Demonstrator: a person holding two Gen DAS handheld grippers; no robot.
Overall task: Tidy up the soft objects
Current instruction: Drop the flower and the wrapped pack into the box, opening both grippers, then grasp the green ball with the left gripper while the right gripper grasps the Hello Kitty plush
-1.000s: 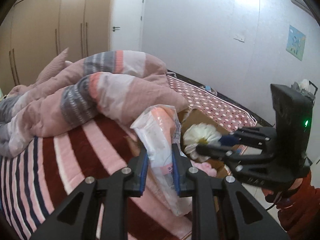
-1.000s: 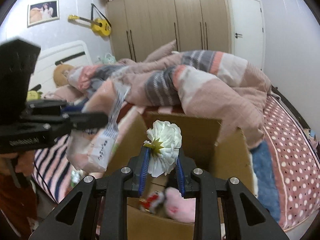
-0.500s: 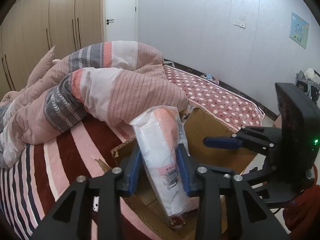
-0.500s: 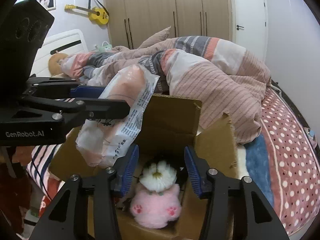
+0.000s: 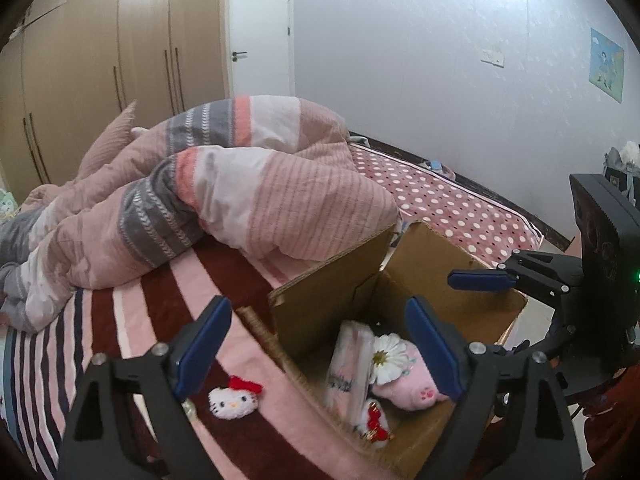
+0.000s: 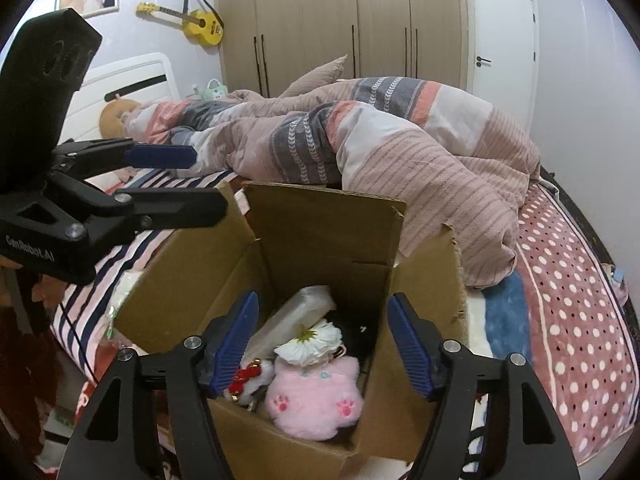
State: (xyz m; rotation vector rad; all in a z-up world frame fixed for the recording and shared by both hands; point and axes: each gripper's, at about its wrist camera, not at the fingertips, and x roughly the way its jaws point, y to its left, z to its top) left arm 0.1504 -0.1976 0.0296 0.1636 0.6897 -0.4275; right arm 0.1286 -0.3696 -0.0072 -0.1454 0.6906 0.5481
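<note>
An open cardboard box stands on the bed. Inside lie a plastic-wrapped pack, a white flower, a pink plush and a small red-bowed plush. A Hello Kitty plush lies on the striped blanket left of the box. My left gripper is open and empty above the box's left side; it also shows in the right wrist view. My right gripper is open and empty over the box.
A rumpled pink and grey duvet lies behind the box. A polka-dot blanket covers the bed's far side. Wardrobes and a door line the wall.
My left gripper opened and let the plastic-wrapped pack drop into the box. My right gripper, which released the white flower into the box a moment earlier, stays open above it.
</note>
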